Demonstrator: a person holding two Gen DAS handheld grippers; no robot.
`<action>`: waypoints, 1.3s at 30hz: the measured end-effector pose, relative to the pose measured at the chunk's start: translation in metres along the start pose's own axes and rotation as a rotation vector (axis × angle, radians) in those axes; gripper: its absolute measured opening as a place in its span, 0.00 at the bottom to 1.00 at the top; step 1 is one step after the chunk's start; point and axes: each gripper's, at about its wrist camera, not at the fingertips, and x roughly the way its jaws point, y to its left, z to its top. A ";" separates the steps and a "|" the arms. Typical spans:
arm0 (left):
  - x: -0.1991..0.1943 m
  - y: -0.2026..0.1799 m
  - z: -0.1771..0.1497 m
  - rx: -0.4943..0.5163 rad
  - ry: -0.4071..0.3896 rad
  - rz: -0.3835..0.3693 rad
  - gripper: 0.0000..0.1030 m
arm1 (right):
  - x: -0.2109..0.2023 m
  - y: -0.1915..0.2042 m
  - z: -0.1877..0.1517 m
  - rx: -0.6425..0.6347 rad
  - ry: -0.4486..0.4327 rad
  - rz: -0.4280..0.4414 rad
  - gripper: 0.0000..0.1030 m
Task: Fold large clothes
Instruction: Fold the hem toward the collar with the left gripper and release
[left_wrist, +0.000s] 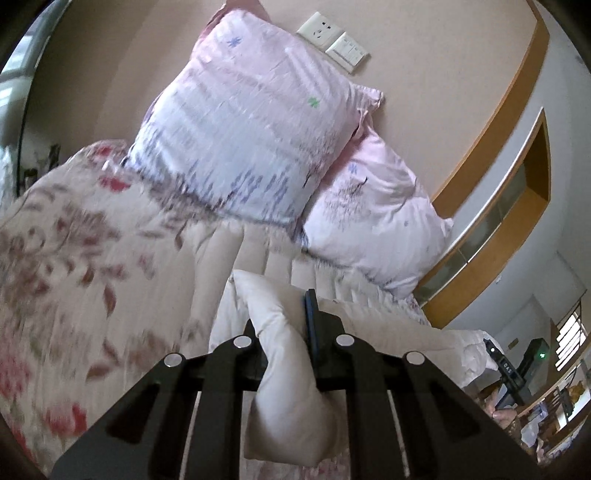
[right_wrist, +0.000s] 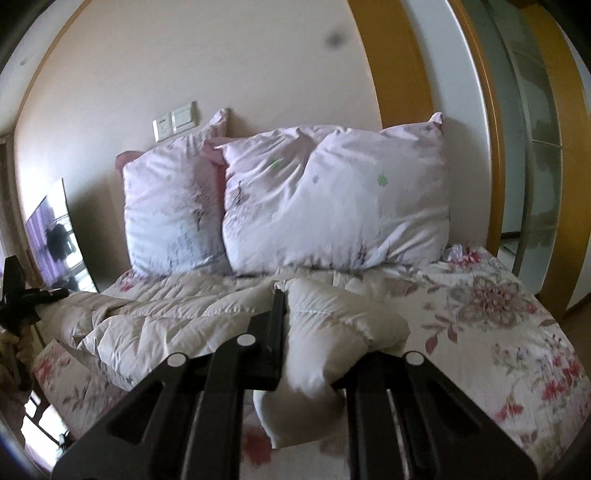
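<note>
A cream quilted puffy garment (right_wrist: 177, 325) lies spread across the bed in front of the pillows. My left gripper (left_wrist: 282, 332) is shut on a bunched corner of it (left_wrist: 284, 369), held above the floral bedspread. My right gripper (right_wrist: 314, 328) is shut on another thick fold of the same garment (right_wrist: 332, 332); its right finger is hidden under the fabric. The left gripper also shows at the left edge of the right wrist view (right_wrist: 22, 295), and the right gripper at the lower right of the left wrist view (left_wrist: 513, 373).
Two pink-white pillows (right_wrist: 332, 199) lean on the beige wall at the bed's head. A floral bedspread (right_wrist: 498, 332) covers the bed. A wall socket and switch (right_wrist: 175, 120) sit above the pillows. A wooden door frame (right_wrist: 495, 147) stands to the right.
</note>
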 end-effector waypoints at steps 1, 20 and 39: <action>0.009 0.000 0.009 0.000 -0.003 -0.001 0.11 | 0.006 -0.001 0.003 0.006 -0.003 -0.002 0.12; 0.150 0.068 0.045 -0.263 0.100 0.027 0.12 | 0.190 -0.070 0.005 0.397 0.270 -0.010 0.16; 0.138 0.086 0.071 -0.471 -0.087 -0.143 0.69 | 0.200 -0.118 0.039 0.628 0.118 0.013 0.70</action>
